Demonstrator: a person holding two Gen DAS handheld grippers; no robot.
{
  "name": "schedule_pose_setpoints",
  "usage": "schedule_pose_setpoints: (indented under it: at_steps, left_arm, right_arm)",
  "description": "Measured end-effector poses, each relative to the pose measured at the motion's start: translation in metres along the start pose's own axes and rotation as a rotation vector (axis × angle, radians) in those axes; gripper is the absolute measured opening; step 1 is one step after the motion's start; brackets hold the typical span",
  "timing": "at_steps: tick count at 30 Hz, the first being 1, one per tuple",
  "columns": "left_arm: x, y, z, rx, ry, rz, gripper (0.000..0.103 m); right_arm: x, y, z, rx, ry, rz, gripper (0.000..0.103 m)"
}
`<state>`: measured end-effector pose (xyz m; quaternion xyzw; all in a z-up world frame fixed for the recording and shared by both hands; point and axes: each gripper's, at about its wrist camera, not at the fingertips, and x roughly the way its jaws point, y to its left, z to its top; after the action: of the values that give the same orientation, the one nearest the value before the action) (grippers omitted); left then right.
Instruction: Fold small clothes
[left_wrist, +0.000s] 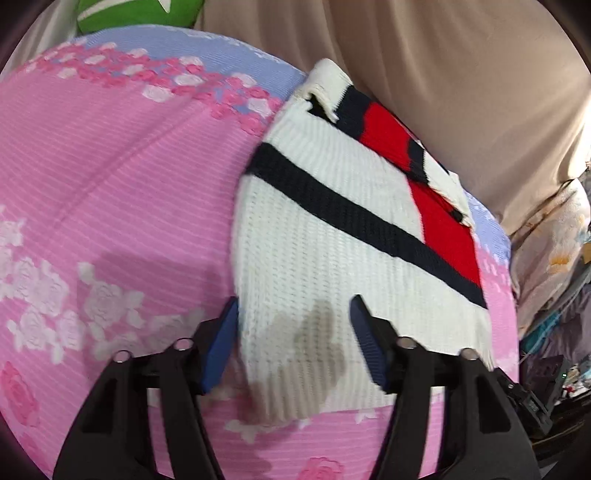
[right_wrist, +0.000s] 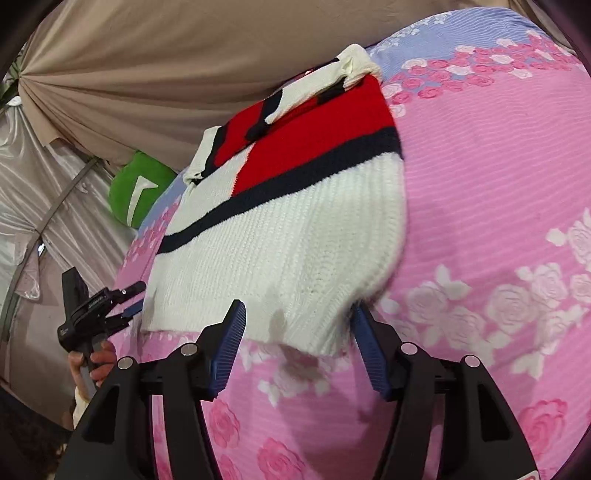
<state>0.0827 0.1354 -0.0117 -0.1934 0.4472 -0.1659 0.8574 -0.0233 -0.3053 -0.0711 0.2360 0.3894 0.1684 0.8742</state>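
Note:
A small knit sweater, white with a dark navy stripe and red panels, lies flat and partly folded on a pink floral bedspread. It also shows in the right wrist view. My left gripper is open, its blue pads either side of the sweater's near hem, just above the cloth. My right gripper is open at the sweater's other near corner, its right pad touching the hem edge. The left gripper also shows in the right wrist view, open at the hem's far corner.
A green pillow lies at the bed's head. Beige curtain fabric hangs behind the bed. Cluttered bedding and objects sit beside the bed's right edge. The bedspread has a blue band along one side.

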Motion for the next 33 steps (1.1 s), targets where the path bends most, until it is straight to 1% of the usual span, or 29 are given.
schedule_pose_setpoints:
  at_steps: [1,2,3,4,7,9,12,15,18,19,20,23,25,27,29,32,33]
  left_arm:
    - [0.002,-0.003,0.000,0.002,0.008,-0.007,0.036]
    - [0.006,-0.007,0.000,0.006,0.018,-0.006,0.016]
    - [0.007,-0.009,0.000,0.010,0.014,0.004,0.007]
    - [0.005,-0.011,0.000,0.014,0.000,0.010,0.007]
    - [-0.015,-0.020,-0.002,0.049,-0.063,0.009,0.007]
    - [-0.037,-0.027,-0.006,0.076,-0.112,-0.014,0.006]
    - [-0.066,-0.034,-0.014,0.100,-0.154,-0.067,0.006]
    - [-0.101,-0.042,-0.030,0.146,-0.206,-0.121,0.006]
    - [-0.134,-0.047,-0.046,0.182,-0.254,-0.181,0.006]
    - [-0.147,-0.049,-0.052,0.196,-0.281,-0.209,0.006]
    - [-0.167,-0.050,-0.061,0.221,-0.334,-0.246,0.006]
    - [-0.210,-0.055,-0.079,0.272,-0.468,-0.298,0.006]
    - [-0.231,-0.059,-0.081,0.284,-0.529,-0.322,0.006]
    - [-0.235,-0.066,-0.076,0.292,-0.536,-0.315,0.006]
    - [-0.227,-0.072,-0.063,0.292,-0.512,-0.289,0.007]
    - [-0.189,-0.081,-0.023,0.266,-0.433,-0.232,0.007]
    - [-0.172,-0.084,-0.007,0.259,-0.410,-0.199,0.007]
  right_arm:
    - [0.003,0.002,0.002,0.002,-0.007,-0.008,0.057]
    - [0.005,0.004,0.002,0.001,-0.016,-0.016,0.053]
    - [0.006,0.006,0.002,-0.003,-0.027,-0.025,0.031]
    - [0.006,0.007,0.002,-0.008,-0.042,-0.028,0.011]
    - [-0.012,0.015,-0.002,-0.031,-0.132,-0.017,0.010]
    - [-0.034,0.026,-0.007,-0.075,-0.205,-0.016,0.009]
    - [-0.070,0.040,-0.016,-0.131,-0.303,0.005,0.008]
    - [-0.107,0.050,-0.027,-0.202,-0.390,0.039,0.008]
    - [-0.146,0.059,-0.045,-0.304,-0.478,0.116,0.008]
    - [-0.160,0.062,-0.053,-0.340,-0.509,0.154,0.007]
    - [-0.172,0.065,-0.060,-0.366,-0.534,0.188,0.007]
    - [-0.212,0.078,-0.078,-0.433,-0.613,0.281,0.007]
    - [-0.229,0.086,-0.083,-0.463,-0.654,0.304,0.007]
    - [-0.239,0.091,-0.079,-0.460,-0.678,0.308,0.007]
    - [-0.233,0.087,-0.064,-0.415,-0.669,0.304,0.007]
    - [-0.198,0.072,-0.026,-0.335,-0.611,0.257,0.007]
    - [-0.181,0.063,-0.009,-0.302,-0.581,0.244,0.007]
